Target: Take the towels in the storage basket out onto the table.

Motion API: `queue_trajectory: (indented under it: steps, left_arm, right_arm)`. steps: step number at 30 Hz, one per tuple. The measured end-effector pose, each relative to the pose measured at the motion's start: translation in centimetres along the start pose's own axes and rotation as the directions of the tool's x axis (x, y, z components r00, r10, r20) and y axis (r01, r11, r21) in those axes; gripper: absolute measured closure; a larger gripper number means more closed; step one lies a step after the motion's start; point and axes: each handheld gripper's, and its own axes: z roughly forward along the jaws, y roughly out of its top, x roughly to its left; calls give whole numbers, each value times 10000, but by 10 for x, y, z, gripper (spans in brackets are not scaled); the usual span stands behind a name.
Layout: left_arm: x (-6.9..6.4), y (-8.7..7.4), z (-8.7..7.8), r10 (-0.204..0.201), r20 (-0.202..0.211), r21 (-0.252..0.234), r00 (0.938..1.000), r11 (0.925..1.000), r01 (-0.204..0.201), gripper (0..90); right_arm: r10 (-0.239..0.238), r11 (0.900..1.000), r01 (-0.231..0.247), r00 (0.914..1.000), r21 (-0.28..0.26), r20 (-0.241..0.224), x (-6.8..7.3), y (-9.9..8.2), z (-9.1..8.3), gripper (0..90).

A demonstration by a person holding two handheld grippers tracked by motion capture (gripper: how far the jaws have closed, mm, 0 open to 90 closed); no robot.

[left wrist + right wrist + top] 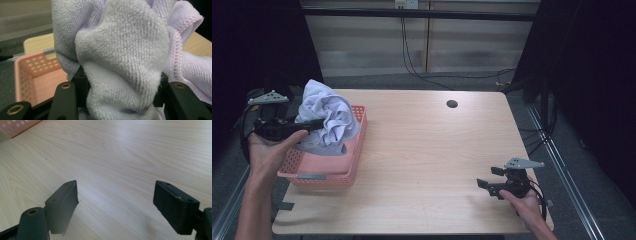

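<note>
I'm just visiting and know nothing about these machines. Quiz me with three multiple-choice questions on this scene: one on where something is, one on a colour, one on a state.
1. Where does the basket stand on the table?
A. at its left edge
B. in the middle
C. at its right edge

2. What colour is the basket?
A. blue
B. pink
C. green

3. What is the left gripper doing?
A. lying open on the table
B. clamped on the towel
C. holding a cup

Answers:
1. A, since the high view shows the basket at the table's left edge, by the person's left hand.
2. B, since its perforated walls are pink in the high view and the left gripper view.
3. B, since in the left gripper view pale lilac towel cloth is bunched tightly between the black jaws, while the right gripper hangs open over bare wood.
</note>
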Motion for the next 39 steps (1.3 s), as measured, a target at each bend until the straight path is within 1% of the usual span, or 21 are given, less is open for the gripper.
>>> queue_trajectory:
  steps: [2,6,11,15,16,17,18,19,21,22,23,24,26,27,28,30,33,35,36,38,39]
  left_arm:
    - [-6,2,4,156,115,4,9998,9999,-156,486]
    - [-16,6,17,173,488,-47,9987,9998,-171,485]
    - [-31,12,38,358,1032,-30,9940,9994,-357,485]
    - [-44,19,53,621,1576,31,9856,9980,-633,485]
    - [-48,21,57,668,1745,59,9824,9976,-688,485]
    - [-55,25,63,830,1838,95,9795,9962,-862,485]
    - [-55,25,63,830,1838,95,9795,9962,-862,485]
    - [-62,27,69,936,1991,103,9755,9952,-975,485]
    - [-69,29,76,1014,2243,98,9692,9943,-1063,485]
    - [-73,29,81,1066,2320,166,9669,9934,-1135,485]
    - [-73,29,81,1066,2320,166,9669,9934,-1135,485]
    - [-78,29,87,1132,2410,246,9639,9921,-1226,485]
    - [-84,28,95,1055,2533,372,9616,9922,-1187,484]
    - [-87,28,98,1059,2503,467,9623,9915,-1213,485]
    - [-89,28,100,996,2503,422,9630,9926,-1136,485]
    - [-96,27,105,887,2750,359,9573,9941,-1024,485]
    - [-109,26,114,982,2921,389,9513,9927,-1144,485]
    - [-116,25,121,968,3144,452,9443,9921,-1167,485]
    - [-121,24,126,1054,3187,506,9420,9905,-1279,485]
    - [-127,22,133,1194,3168,678,9409,9867,-1480,484]
    - [-130,20,138,1145,3299,726,9370,9866,-1461,484]
  right_arm:
    - [-10,10000,10,10000,-19,0,-1,0,0,195]
    - [6,10000,-6,10000,-5,35,-1,0,0,195]
    - [-29,10000,29,10000,-29,6,-1,0,0,195]
    - [-14,10000,14,10000,-47,39,-2,0,-1,195]
    - [-31,10000,32,10000,-51,59,-2,0,-1,195]
    - [-36,10000,37,10000,-44,41,-2,0,0,195]
    - [-36,10000,37,10000,-44,41,-2,0,0,195]
    - [-21,10000,21,10000,13,35,-2,0,0,195]
    - [-13,10000,13,10000,4,11,-1,0,0,195]
    - [-34,10000,34,10000,-1,21,-2,0,0,195]
    - [-34,10000,34,10000,-1,21,-2,0,0,195]
    - [-57,10000,57,10000,-25,29,-2,0,0,195]
    - [-68,10000,68,10000,-35,45,-3,0,-1,195]
    - [-70,10000,70,10000,-34,57,-2,0,-1,195]
    - [-42,10000,42,10000,-21,24,-2,0,-2,195]
    - [-66,10000,65,10000,-63,-19,-2,0,-2,195]
    - [-30,10000,30,10000,-58,-3,-4,-1,-3,195]
    - [36,10000,-36,10000,-74,7,-4,0,-3,195]
    - [20,10000,-19,10000,-88,16,-4,0,-3,195]
    - [21,10000,-20,10000,-96,19,-4,0,-4,195]
    - [14,10000,-14,10000,-85,23,-4,0,-4,195]
